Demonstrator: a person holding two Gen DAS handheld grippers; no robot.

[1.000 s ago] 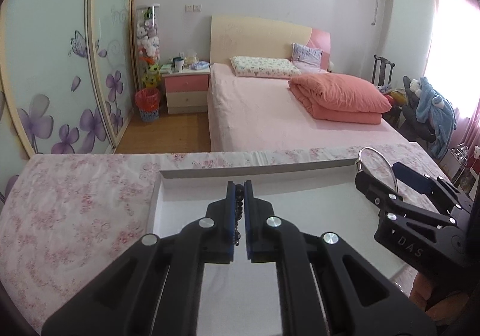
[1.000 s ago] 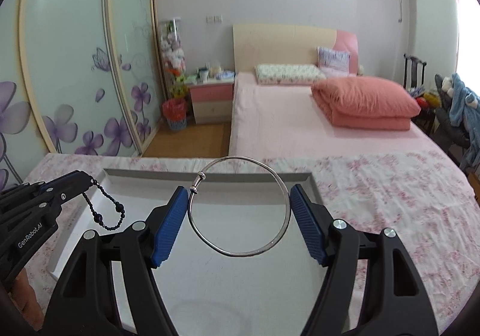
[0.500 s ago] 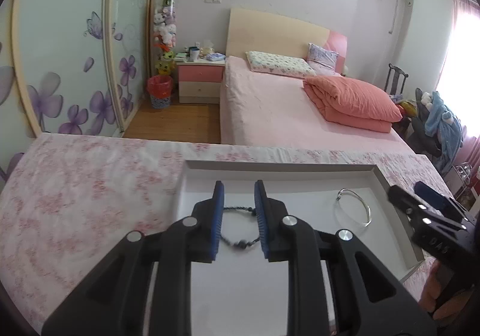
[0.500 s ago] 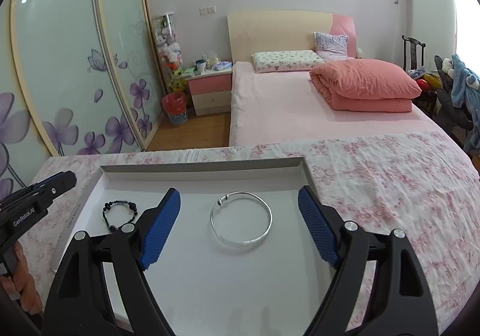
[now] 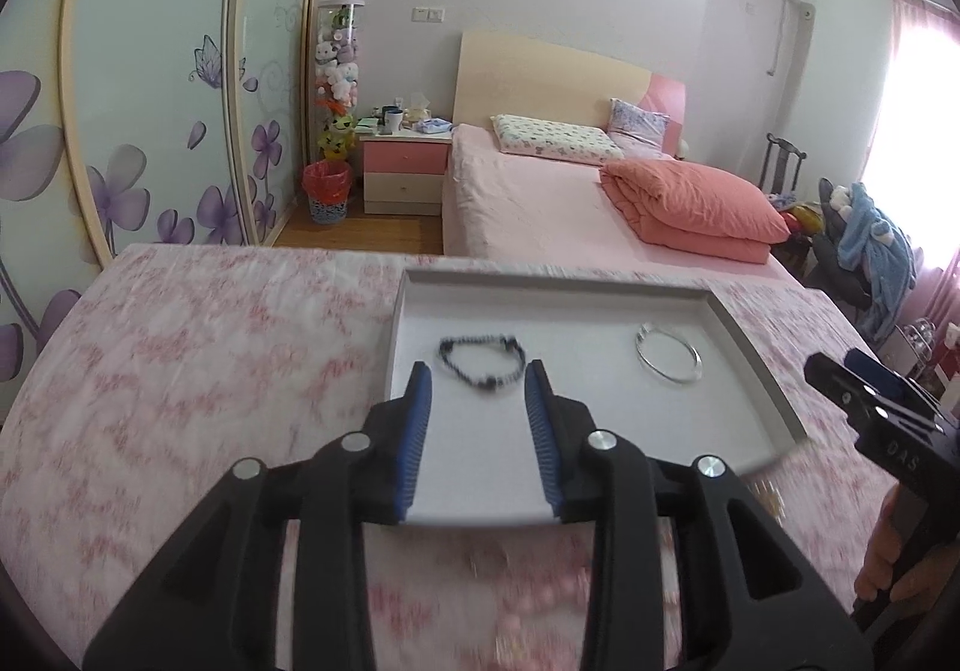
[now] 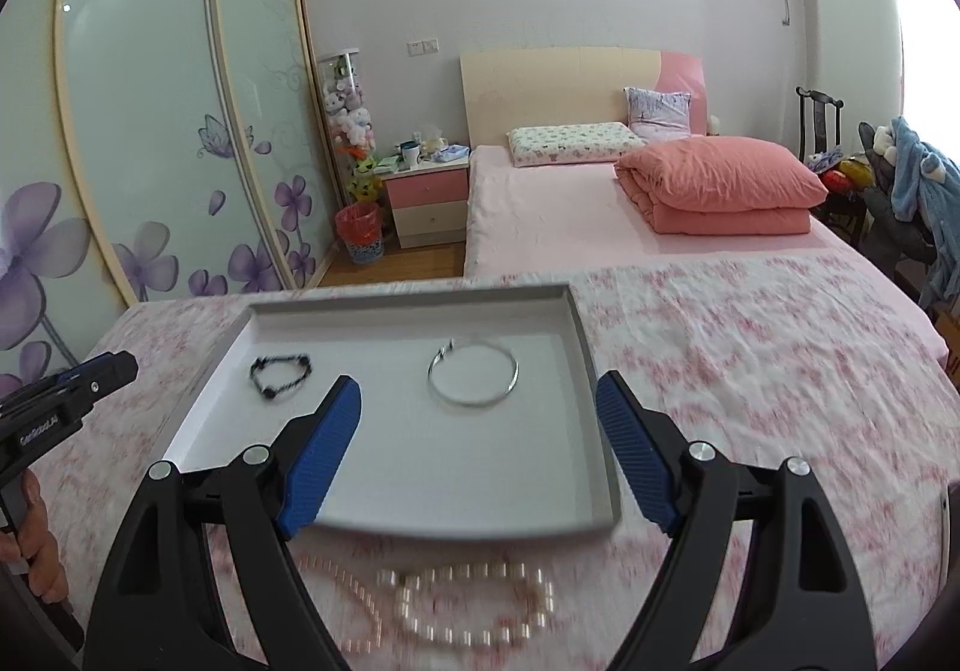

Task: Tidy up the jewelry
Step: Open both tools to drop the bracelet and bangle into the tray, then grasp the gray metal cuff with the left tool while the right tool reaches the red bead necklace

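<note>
A white tray point(image 5: 756, 353) point(image 6: 585, 335) lies on the pink floral cloth. In it lie a black bead bracelet point(image 5: 480, 362) point(image 6: 280, 374) at the left and a silver bangle point(image 5: 668, 360) point(image 6: 473, 378) at the right. A pearl necklace point(image 6: 468, 605) lies on the cloth in front of the tray, blurred. My left gripper point(image 5: 478, 371) is open and empty, above the tray's near part, behind the bead bracelet. My right gripper point(image 6: 479, 389) is wide open and empty above the tray's front. Each gripper shows at the edge of the other's view point(image 5: 858, 389) point(image 6: 90, 380).
The floral cloth point(image 5: 210, 371) covers the table around the tray. Behind it are a pink bed point(image 6: 570, 215), a nightstand point(image 6: 429, 203), a red waste basket point(image 6: 359, 233) and flowered wardrobe doors point(image 6: 150, 161). A chair with a blue robe point(image 6: 918, 203) stands at the right.
Both grippers let go: the bead bracelet and the bangle dropped into the tray. Both grippers then pulled back toward me and up, and the pearl necklace came into view.
</note>
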